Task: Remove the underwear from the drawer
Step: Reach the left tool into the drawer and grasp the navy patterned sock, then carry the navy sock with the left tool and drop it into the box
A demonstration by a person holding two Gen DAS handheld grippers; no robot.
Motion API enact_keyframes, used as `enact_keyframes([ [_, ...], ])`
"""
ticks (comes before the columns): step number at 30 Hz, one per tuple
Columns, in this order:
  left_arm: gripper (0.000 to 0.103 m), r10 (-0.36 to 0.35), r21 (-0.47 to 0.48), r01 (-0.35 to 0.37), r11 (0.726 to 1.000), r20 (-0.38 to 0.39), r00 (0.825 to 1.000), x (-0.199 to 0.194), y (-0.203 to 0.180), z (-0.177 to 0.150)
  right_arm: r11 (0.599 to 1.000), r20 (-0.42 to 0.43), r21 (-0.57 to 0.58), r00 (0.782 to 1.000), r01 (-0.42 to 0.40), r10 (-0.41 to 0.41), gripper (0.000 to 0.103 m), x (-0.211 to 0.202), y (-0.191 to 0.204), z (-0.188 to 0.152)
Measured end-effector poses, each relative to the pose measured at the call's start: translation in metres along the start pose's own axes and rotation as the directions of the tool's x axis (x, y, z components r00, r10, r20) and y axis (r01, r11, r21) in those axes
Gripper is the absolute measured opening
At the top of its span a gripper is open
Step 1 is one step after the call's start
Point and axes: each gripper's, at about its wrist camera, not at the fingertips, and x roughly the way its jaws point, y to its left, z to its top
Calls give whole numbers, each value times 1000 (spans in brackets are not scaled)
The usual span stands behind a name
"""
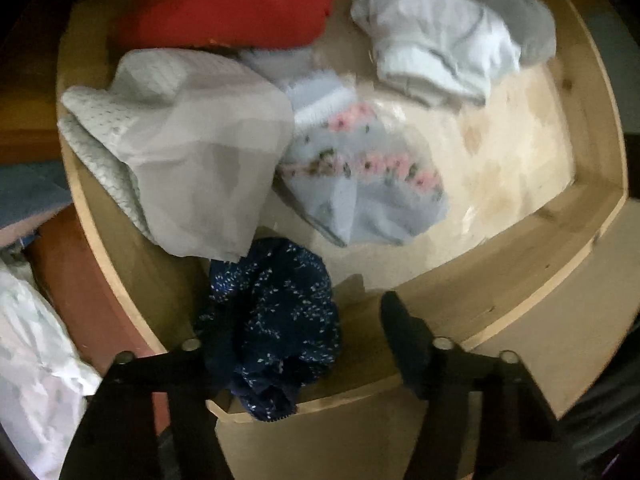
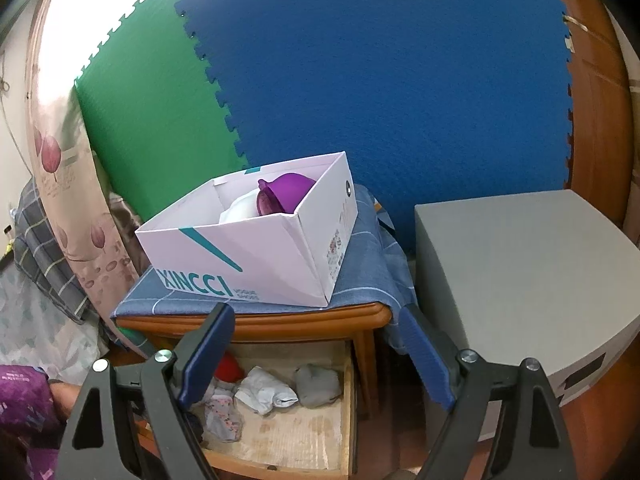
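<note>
My left claw point(image 1: 304, 344) sits half-spread around the navy speckled underwear point(image 1: 272, 324) at the drawer's point(image 1: 520, 280) near corner; whether the pads bite yet I can't tell. I'd say I'm mid-grasp: pinch firmly, then lift clear. My right claw point(image 2: 316, 356) hovers spread, empty.
</note>
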Motion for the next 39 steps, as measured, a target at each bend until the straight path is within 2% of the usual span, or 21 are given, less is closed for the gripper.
enact_keyframes([
  [2,45,14,-4,-14,1000,-13,1000,7,1,-1,1000,0,7,1000,-4,4,86,1,-1,0],
  [3,31,20,-7,-20,1000,-15,1000,10,2,-1,1000,-1,8,1000,-5,5,86,1,-1,0],
  [4,25,31,-10,-31,999,-10,999,11,4,-2,1000,-1,8,1000,-4,4,86,1,-1,0],
  [6,19,37,7,-37,999,29,999,6,3,-5,1000,-1,9,1000,-4,4,86,1,-2,0],
  [9,17,50,49,-56,997,115,992,-13,-6,-14,1000,-4,15,1000,-5,5,86,2,-3,0],
  [11,17,22,48,-31,998,168,986,-27,-10,-22,1000,-5,22,1000,-5,5,86,3,-5,0],
  [15,17,-50,29,44,999,276,960,-55,-15,-41,999,-8,36,1000,-7,7,86,3,-9,0],
  [17,17,-84,14,84,996,334,939,-70,-17,-56,999,-10,42,1000,-8,8,86,3,-9,0],
  [19,17,-109,19,110,994,391,914,-86,-19,-63,999,-11,41,1000,-7,7,86,4,-9,-1],
  [23,17,-163,14,180,984,496,853,-126,-19,-86,1000,-13,28,1000,-3,4,86,4,-8,-1],
  [27,17,-176,42,187,982,582,794,-176,-32,-100,1000,-17,12,1000,3,-3,86,4,-4,-1],
  [28,17,-175,50,184,982,614,769,-197,-33,-104,1000,-17,13,1000,5,-4,86,5,-4,-1],
  [31,18,-177,56,189,980,673,718,-244,-27,-109,1000,-18,18,1000,6,-6,86,4,-4,-1],
  [34,18,-188,62,211,975,732,654,-301,-14,-98,1000,-21,24,1000,3,-2,86,4,-5,-2],
  [36,18,-195,67,223,972,754,627,-327,-9,-87,1000,-23,26,1000,1,0,86,5,-5,-2],
  [38,18,-198,67,236,969,783,590,-358,-4,-67,1000,-24,25,1000,-2,3,86,5,-5,-2],
  [39,18,-182,61,222,973,793,582,-371,-3,-58,1000,-26,25,1000,-4,5,86,6,-6,-1],
])
